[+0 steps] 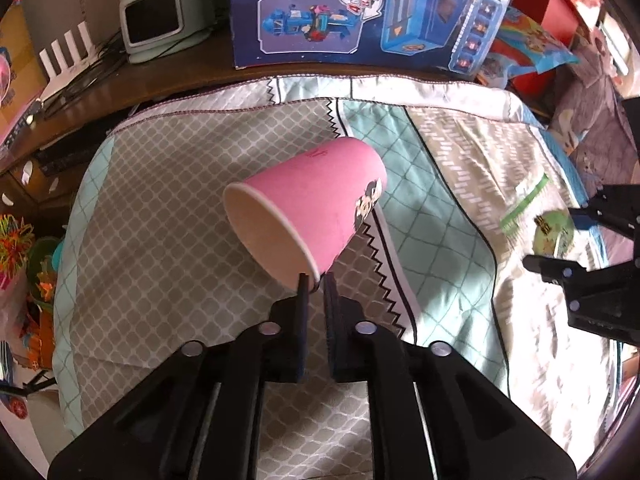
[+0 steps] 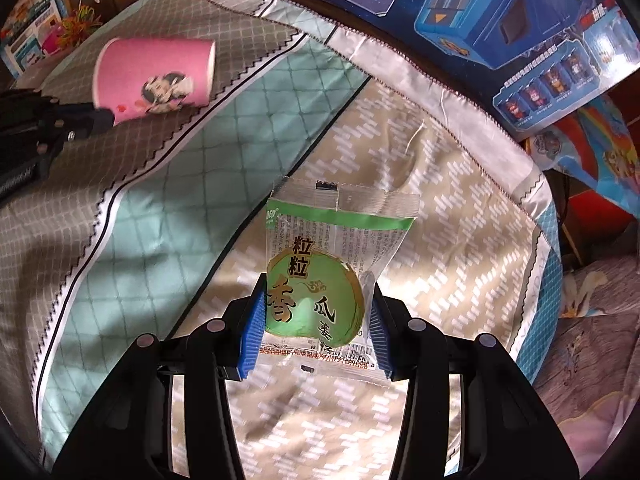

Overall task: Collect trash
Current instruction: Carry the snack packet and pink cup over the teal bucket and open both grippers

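Gripping cup: left tongs [image 1: 315, 280] pinch the rim of the pink paper cup [image 1: 316, 204], one pad inside the mouth, the other outside the wall; gap betw. pads narrow.
Cup pose: tipped on its side, mouth twd the camera in left wrist view, base pointing away; cartoon print on the wall; lifted off the quilt, shadow under it.
Cup place: over the grey-diamond panel of the quilt [image 1: 168, 208], nearer its left edge than the right one.
Right tongs: [image 2: 316, 316] jaws part-way apart, blue pads [image 2: 253, 328] press the 2 side edges of the green snack wrapper [image 2: 320, 276]; wrapper held, bowed slightly betw. them.
Wrapper look: clear film w/ green band on top, round green label w/ gold characters, barcode at the bottom edge.
Wrapper place: over the beige dashed panel of the quilt, near its right edge; well apart from the cup.
Quilt: patchwork, grey, teal and beige panels w/ zigzag seams; far edge has a stitched hem.
Beyond far edge: blue toy box [image 1: 360, 12] stands upright on a dark wood surface; small mint-green monitor-shaped thing [image 1: 156, 16] to its left.
Beyond right edge: colourful packets and red boxes, blurry.
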The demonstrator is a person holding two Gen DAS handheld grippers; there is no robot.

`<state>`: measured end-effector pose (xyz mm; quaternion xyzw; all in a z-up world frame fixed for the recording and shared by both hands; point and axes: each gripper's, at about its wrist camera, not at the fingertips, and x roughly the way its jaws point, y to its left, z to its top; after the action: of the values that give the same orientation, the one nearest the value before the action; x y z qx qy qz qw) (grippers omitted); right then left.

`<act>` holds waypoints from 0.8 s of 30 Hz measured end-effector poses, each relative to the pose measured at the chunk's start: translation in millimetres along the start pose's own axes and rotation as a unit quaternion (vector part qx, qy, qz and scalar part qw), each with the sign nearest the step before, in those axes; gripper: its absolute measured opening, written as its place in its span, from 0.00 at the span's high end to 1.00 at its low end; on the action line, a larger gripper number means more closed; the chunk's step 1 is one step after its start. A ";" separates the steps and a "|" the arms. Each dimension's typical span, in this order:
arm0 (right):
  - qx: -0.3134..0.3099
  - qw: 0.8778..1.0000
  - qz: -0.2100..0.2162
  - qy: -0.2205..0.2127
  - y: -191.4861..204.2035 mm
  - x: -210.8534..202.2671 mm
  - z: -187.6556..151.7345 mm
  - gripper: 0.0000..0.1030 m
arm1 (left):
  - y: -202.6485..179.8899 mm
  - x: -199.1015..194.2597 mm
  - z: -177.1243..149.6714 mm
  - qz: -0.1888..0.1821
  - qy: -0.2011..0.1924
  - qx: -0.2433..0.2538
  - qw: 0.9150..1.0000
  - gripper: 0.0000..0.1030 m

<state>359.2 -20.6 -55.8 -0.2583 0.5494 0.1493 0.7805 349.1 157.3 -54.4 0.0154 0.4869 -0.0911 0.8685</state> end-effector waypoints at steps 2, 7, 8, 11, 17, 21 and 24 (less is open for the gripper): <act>0.001 1.000 0.002 -0.001 -0.6 2.7 5.3 0.58 | -0.5 1.8 2.6 0.004 -0.002 0.002 1.000 0.78; -0.006 1.000 0.001 -0.004 -0.3 8.1 13.1 0.58 | 1.0 10.4 10.4 0.005 -0.001 0.004 1.000 0.75; -0.004 1.000 0.002 -0.003 -1.5 10.4 14.3 0.58 | 0.4 12.9 12.4 0.005 -0.001 0.006 1.000 0.75; 0.001 1.000 0.005 -0.002 -3.2 14.3 15.0 0.58 | -1.6 16.8 16.5 -0.004 -0.010 0.004 1.000 0.84; 0.000 1.000 0.009 -0.015 -5.3 4.8 8.0 0.58 | -9.5 4.2 12.2 0.005 -0.030 0.006 1.000 0.96; 0.000 1.000 0.011 -0.023 -5.4 -8.8 -6.9 0.58 | -19.0 -16.4 3.7 0.011 -0.038 0.019 0.999 0.96; 0.005 0.999 0.012 -0.030 -7.5 -23.9 -23.7 0.58 | -33.4 -35.7 -7.6 0.015 -0.044 0.032 0.998 0.96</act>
<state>336.2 -39.0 -37.9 -0.2434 0.5296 0.1634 0.7960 318.7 130.4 -26.0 0.0468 0.4444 -0.0943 0.8896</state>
